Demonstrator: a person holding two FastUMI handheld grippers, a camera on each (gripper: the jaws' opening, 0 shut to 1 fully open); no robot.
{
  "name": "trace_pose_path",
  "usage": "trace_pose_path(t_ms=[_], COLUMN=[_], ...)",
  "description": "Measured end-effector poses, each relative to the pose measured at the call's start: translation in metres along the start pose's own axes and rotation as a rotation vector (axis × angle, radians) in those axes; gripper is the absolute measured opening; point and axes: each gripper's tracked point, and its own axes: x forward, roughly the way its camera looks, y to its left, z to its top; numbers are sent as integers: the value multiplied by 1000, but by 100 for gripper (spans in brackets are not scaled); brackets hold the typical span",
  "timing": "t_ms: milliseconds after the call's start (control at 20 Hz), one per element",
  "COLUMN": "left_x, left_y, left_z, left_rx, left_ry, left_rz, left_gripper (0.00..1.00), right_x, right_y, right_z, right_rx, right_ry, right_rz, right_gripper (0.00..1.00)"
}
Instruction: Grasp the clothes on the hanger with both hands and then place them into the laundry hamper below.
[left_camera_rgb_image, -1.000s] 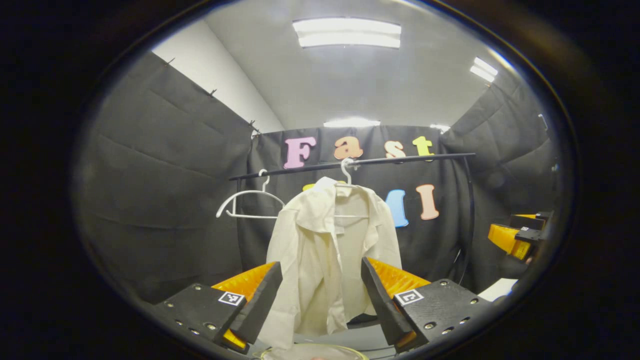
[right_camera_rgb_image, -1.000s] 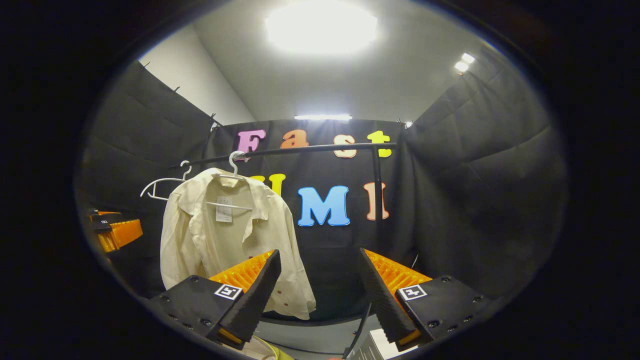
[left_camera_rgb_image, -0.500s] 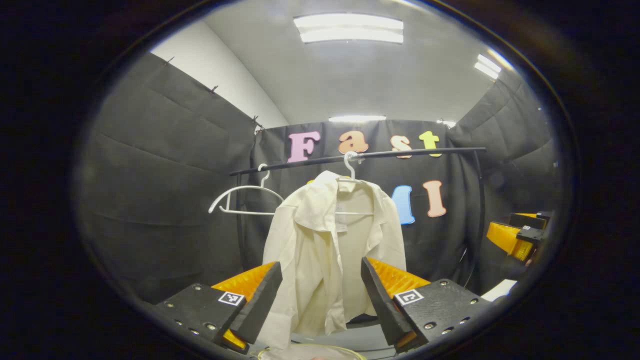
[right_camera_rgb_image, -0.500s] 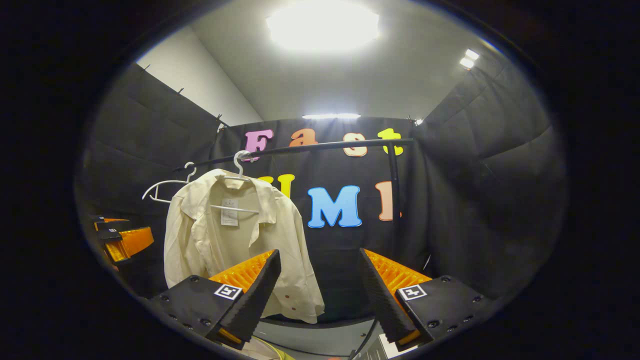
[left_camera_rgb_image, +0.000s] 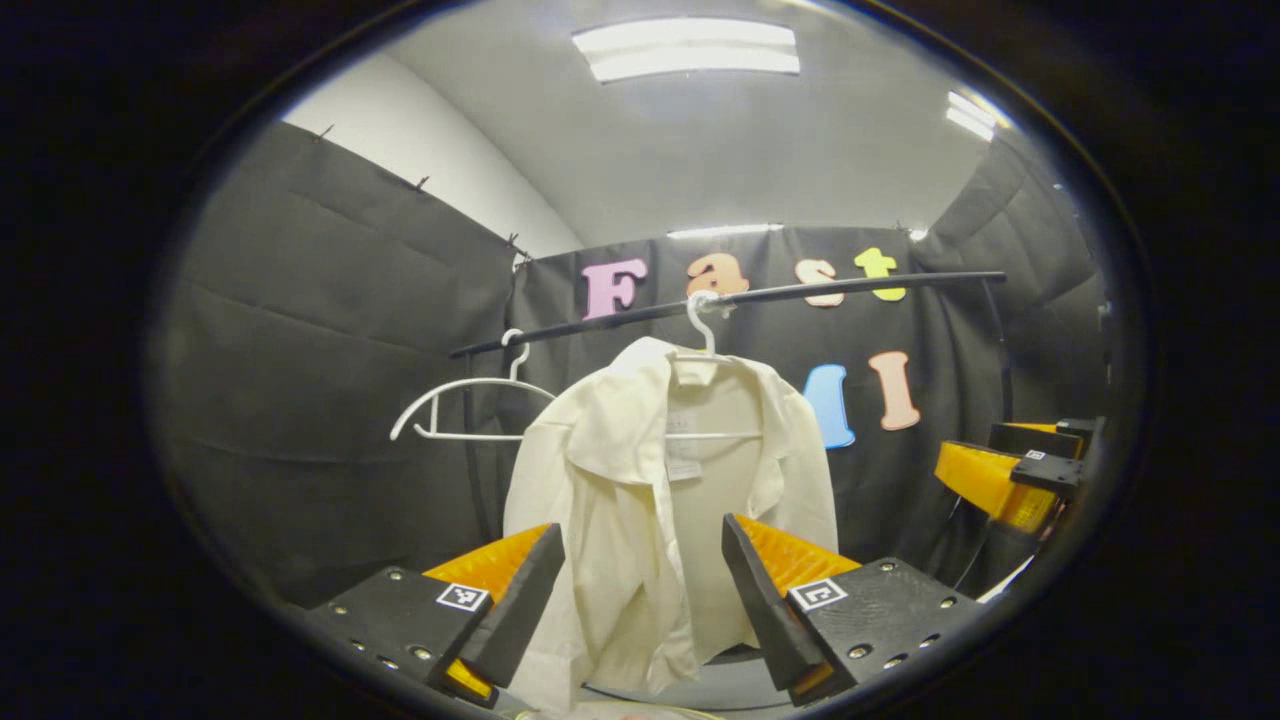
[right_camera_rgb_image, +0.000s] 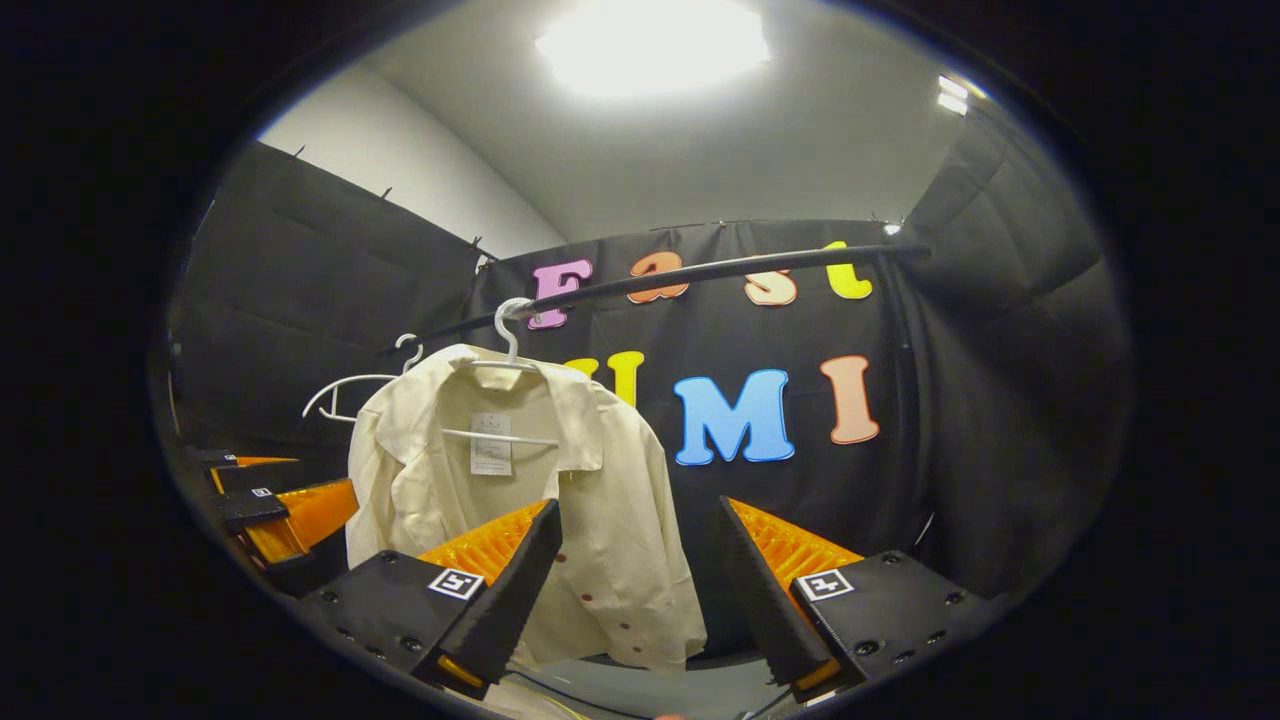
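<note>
Over the last 1 s we've closed in: cream shirt (left_camera_rgb_image: 660, 500) looms larger, hanging on its white hanger (left_camera_rgb_image: 705, 340) from the rail (left_camera_rgb_image: 800, 290). Left gripper (left_camera_rgb_image: 640, 600) and right gripper (right_camera_rgb_image: 640, 590) both released, fingers spread, nothing grasped. Approach phase. Hamper below frame, can't confirm position.

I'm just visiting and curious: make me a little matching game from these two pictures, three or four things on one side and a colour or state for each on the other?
Things:
1. shirt
2. empty hanger
3. rail
4. left gripper

Descriptions:
A. black, runs across the booth
B. cream, hangs on a hanger
C. open, holds nothing
D. white, bare, beside the shirt

Pairs: 1-B, 2-D, 3-A, 4-C
</note>
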Motion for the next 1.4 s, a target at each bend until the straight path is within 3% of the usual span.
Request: trace_pose_path(t_ms=[550,900,1250,1400], left_x=[77,124,153,162], left_y=[-7,-1,12,13], left_z=[-18,-38,-58,-63], left_rx=[22,16,16,4], left_ry=[24,51,102,114], left_rz=[75,141,194,218], left_gripper=[92,93,93,92], right_x=[97,154,197,212], right_y=[39,63,78,78], right_z=[-22,-36,-63,-74], right_rx=[64,73,84,98], right_ry=[26,44,102,128], right_rz=[153,207,226,187], right_gripper=[98,97,98,98])
